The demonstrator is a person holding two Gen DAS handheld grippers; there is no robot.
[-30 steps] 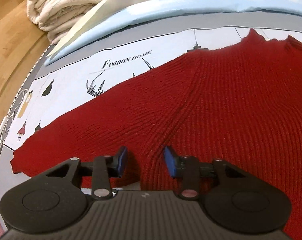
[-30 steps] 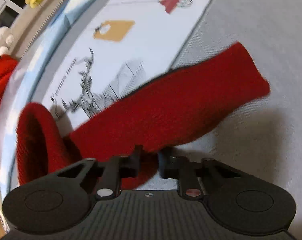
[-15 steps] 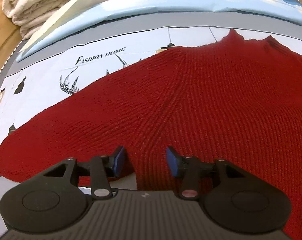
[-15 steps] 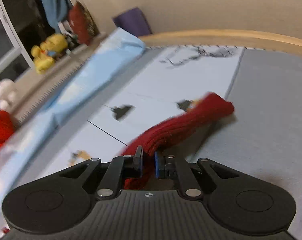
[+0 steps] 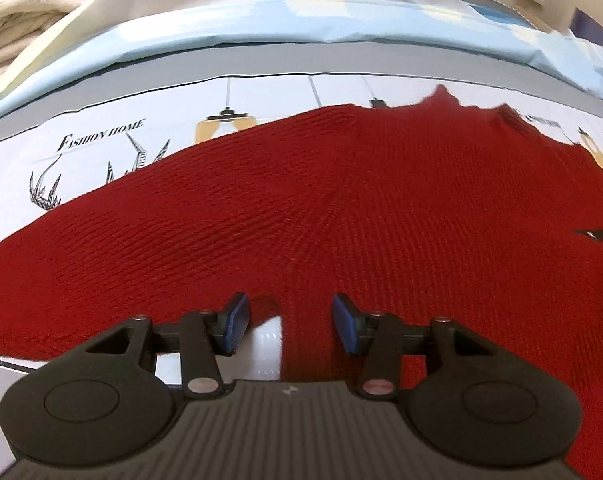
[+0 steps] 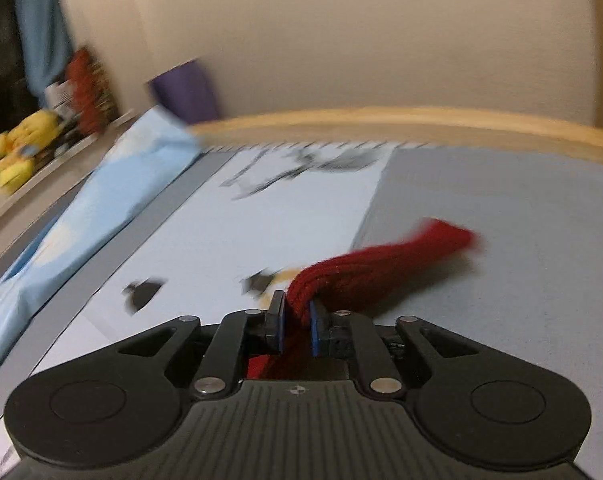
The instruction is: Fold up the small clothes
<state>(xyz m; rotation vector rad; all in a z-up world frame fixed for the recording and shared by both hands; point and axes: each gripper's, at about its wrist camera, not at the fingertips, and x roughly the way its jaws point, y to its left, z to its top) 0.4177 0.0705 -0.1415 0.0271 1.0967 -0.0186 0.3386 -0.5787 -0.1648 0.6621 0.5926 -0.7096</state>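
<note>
A red sweater (image 5: 341, 216) lies spread flat on a printed bedsheet (image 5: 141, 160). The left gripper (image 5: 287, 322) hovers over the sweater's near edge, jaws apart and empty. The right gripper (image 6: 295, 328), jaws just loosening, has a sweater sleeve (image 6: 381, 264) between them above the sheet.

Your left tongs (image 5: 287, 322) hover over the near edge of the sweater (image 5: 341, 208), which lies spread flat on the bed sheet (image 5: 101, 148). Beyond it, a folded cover (image 5: 341, 20) runs across the bed, with a pile of blankets (image 5: 25, 12) at the far left. Your right tongs (image 6: 296, 326) have the sweater's sleeve (image 6: 385, 264) between them; it trails forward and right onto the sheet. A stuffed toy (image 6: 21, 148) sits on a ledge far left, and the bed's rail (image 6: 381, 118) crosses behind.
</note>
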